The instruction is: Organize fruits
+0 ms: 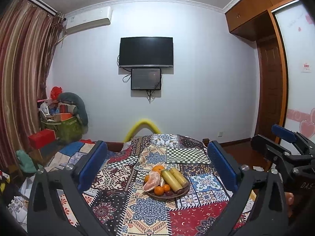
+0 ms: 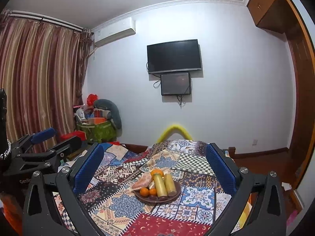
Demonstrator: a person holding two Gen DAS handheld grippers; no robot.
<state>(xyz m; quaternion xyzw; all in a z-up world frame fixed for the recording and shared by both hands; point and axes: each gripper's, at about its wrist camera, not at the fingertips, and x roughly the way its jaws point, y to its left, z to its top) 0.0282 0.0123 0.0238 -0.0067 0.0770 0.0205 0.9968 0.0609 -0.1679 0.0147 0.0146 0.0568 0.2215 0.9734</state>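
Note:
A brown plate (image 1: pixel 177 195) (image 2: pixel 176 195) stands on the patchwork-covered table. It holds two yellow-green cane sticks (image 1: pixel 173 180) (image 2: pixel 160 184), a peeled citrus chunk (image 1: pixel 151 181) (image 2: pixel 141 181), an orange (image 1: pixel 158 168) (image 2: pixel 157 172), small tangerines (image 1: pixel 159 190) (image 2: pixel 144 191) and dark small fruits (image 1: pixel 169 193) (image 2: pixel 152 197). My left gripper (image 1: pixel 157 145) (image 2: pixel 57 137) is open and empty, short of the plate. My right gripper (image 2: pixel 155 147) (image 1: pixel 275 137) hovers beside it, equally open and empty, with the plate ahead between its blue pads.
The patchwork cloth (image 1: pixel 149 212) covers the whole table. A yellow padded arch (image 1: pixel 142 124) rises behind its far edge. A cluttered green basket (image 1: pixel 67 125) and striped curtains (image 1: pixel 21 78) stand at left. A wooden wardrobe (image 1: pixel 271 98) stands at right, and a television (image 1: pixel 146 52) hangs on the far wall.

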